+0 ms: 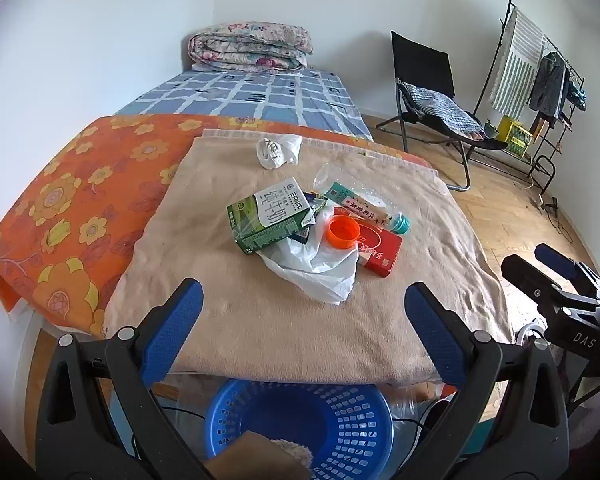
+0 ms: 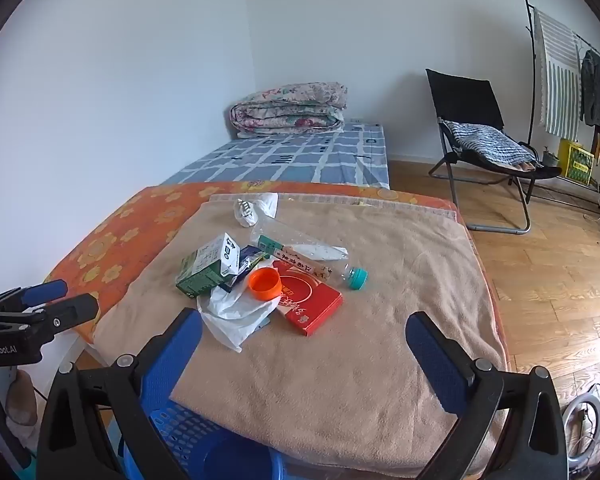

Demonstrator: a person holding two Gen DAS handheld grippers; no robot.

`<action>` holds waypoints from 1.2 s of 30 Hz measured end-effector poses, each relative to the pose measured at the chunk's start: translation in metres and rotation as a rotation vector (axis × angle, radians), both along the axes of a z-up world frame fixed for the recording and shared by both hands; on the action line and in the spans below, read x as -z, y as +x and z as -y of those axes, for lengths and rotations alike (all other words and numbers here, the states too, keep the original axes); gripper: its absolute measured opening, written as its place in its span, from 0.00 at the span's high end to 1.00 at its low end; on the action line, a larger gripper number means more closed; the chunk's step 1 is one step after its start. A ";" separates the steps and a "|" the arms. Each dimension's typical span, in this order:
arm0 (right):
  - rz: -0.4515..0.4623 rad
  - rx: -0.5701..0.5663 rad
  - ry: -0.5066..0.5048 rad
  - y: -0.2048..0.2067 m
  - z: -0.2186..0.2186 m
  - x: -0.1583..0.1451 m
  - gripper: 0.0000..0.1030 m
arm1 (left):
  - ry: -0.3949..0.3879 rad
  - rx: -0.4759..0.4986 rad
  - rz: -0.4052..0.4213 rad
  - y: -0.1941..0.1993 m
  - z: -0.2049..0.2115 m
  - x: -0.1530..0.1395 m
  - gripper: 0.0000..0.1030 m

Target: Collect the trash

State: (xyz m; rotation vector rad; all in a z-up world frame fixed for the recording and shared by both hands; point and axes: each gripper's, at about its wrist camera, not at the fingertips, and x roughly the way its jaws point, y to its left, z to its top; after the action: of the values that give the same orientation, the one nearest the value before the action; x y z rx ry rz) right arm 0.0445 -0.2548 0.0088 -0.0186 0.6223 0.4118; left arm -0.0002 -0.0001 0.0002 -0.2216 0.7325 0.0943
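Observation:
A pile of trash lies on a beige blanket (image 1: 260, 320) on the bed end: a green milk carton (image 1: 266, 216) (image 2: 208, 266), an orange cup (image 1: 342, 232) (image 2: 265, 284), a red box (image 1: 380, 252) (image 2: 312, 304), a white plastic bag (image 1: 320, 268) (image 2: 232, 312), a clear bottle with a teal cap (image 1: 364, 200) (image 2: 312, 256) and a crumpled white bag (image 1: 278, 151) (image 2: 256, 208) farther back. A blue basket (image 1: 300, 428) (image 2: 192, 440) stands below the near edge. My left gripper (image 1: 300, 312) and right gripper (image 2: 304, 340) are both open and empty, short of the pile.
An orange flowered cover (image 1: 68, 208) lies left of the blanket, with a checked bed (image 1: 260, 96) and a folded quilt (image 1: 252, 46) behind. A black folding chair (image 1: 432, 92) and a clothes rack (image 1: 540, 72) stand on the wood floor at right.

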 end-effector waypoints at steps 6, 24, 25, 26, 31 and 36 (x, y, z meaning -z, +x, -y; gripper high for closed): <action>-0.003 -0.009 0.007 0.000 0.000 -0.001 0.00 | -0.001 -0.004 -0.004 -0.002 0.000 -0.001 0.00; -0.037 -0.001 0.037 0.002 0.005 0.002 0.00 | -0.010 0.002 -0.021 -0.002 -0.001 0.008 0.00; -0.036 0.000 0.036 0.002 0.006 0.002 0.00 | -0.010 0.002 -0.020 -0.003 0.000 0.008 0.00; -0.036 -0.001 0.036 0.002 0.006 0.002 0.00 | -0.009 0.001 -0.019 -0.005 0.000 0.009 0.00; -0.039 -0.001 0.037 0.002 0.006 0.002 0.00 | -0.017 -0.003 -0.026 0.001 -0.003 0.005 0.00; -0.038 -0.002 0.037 0.002 0.006 0.002 0.00 | -0.012 -0.005 -0.023 0.000 -0.002 0.006 0.00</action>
State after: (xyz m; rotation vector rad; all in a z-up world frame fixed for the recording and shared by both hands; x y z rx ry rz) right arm 0.0467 -0.2604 0.0065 0.0240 0.6520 0.4264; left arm -0.0003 0.0019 -0.0063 -0.2337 0.7554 0.0974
